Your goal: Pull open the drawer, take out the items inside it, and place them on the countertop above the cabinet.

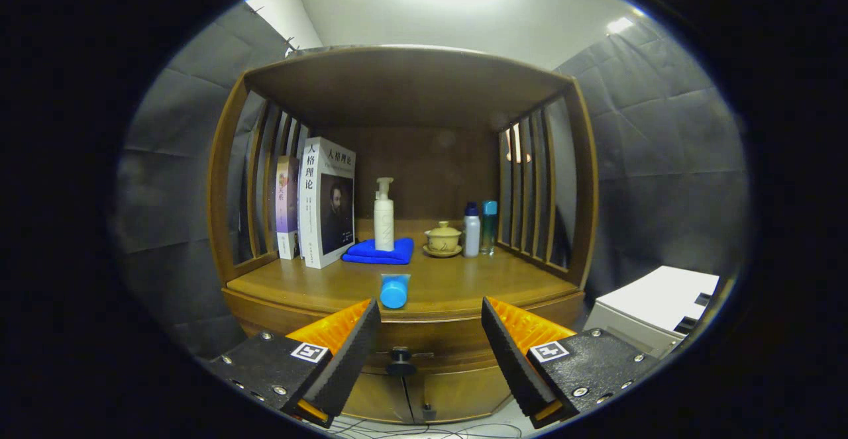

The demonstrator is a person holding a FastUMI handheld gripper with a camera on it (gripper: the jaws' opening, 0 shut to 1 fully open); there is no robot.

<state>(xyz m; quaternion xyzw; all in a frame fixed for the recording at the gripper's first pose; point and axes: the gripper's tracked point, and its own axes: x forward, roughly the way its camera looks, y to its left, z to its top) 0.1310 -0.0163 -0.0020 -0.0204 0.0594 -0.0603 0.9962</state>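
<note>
My gripper [430, 306] is open, with nothing between its black-padded fingers [348, 353]. It hovers in front of a wooden cabinet. The drawer [450, 349] lies under the countertop [457, 283], its front flush with the cabinet, and its dark knob [399, 359] shows low between the fingers, nearer the left one. A small blue tube [395, 291] lies on the countertop near the front edge, just beyond the fingers. The drawer's inside is hidden.
Further back on the countertop stand two books [324, 204], a white pump bottle [383, 217] on a folded blue cloth [379, 251], a lidded yellow cup [443, 238] and two small bottles [479, 228]. Slatted side panels [530, 187] and a roof enclose it. A white box [656, 306] sits to the right.
</note>
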